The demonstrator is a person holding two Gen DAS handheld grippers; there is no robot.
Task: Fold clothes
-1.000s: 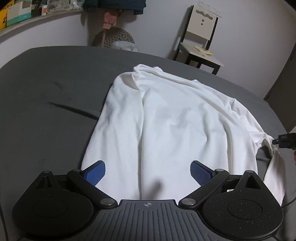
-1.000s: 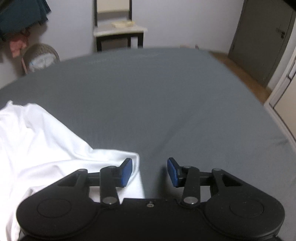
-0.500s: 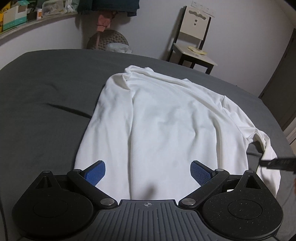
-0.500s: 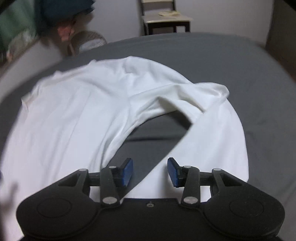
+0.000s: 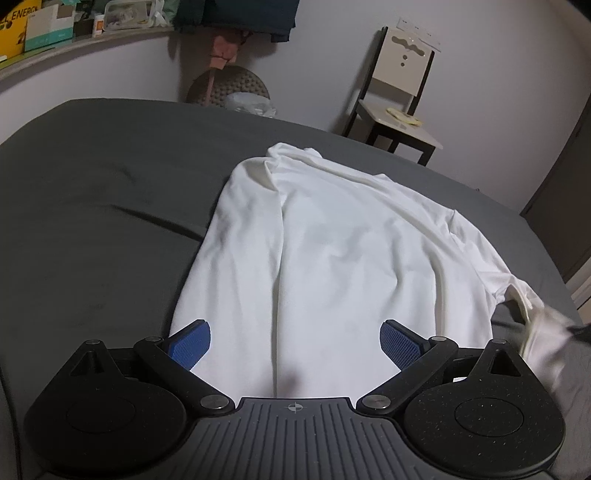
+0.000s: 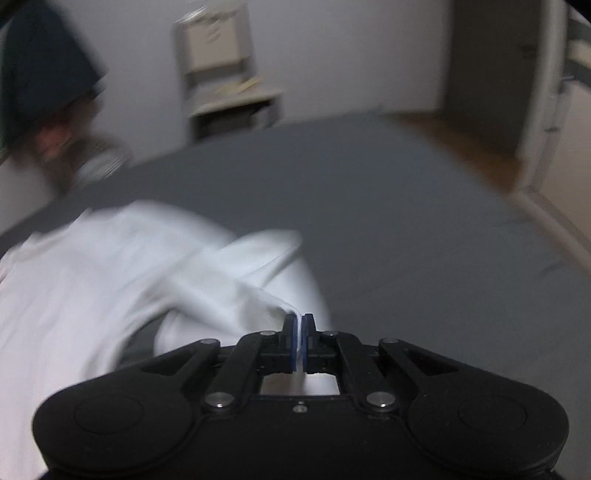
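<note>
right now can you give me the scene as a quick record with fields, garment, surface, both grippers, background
garment: white long-sleeved top spread flat, neck end far from the camera
surface: dark grey bed sheet
left gripper: fingers wide apart, over the near hem, holding nothing
right gripper: fingers pinched on the sleeve, which is lifted off the sheet
image quality: right wrist view is motion-blurred
background: chair by the wall, cluttered shelf at upper left

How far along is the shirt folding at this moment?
Done: the white shirt lies spread on the grey bed. In hand: the right gripper has pinched a sleeve. The left gripper is open above the hem. Left: every fold.
</note>
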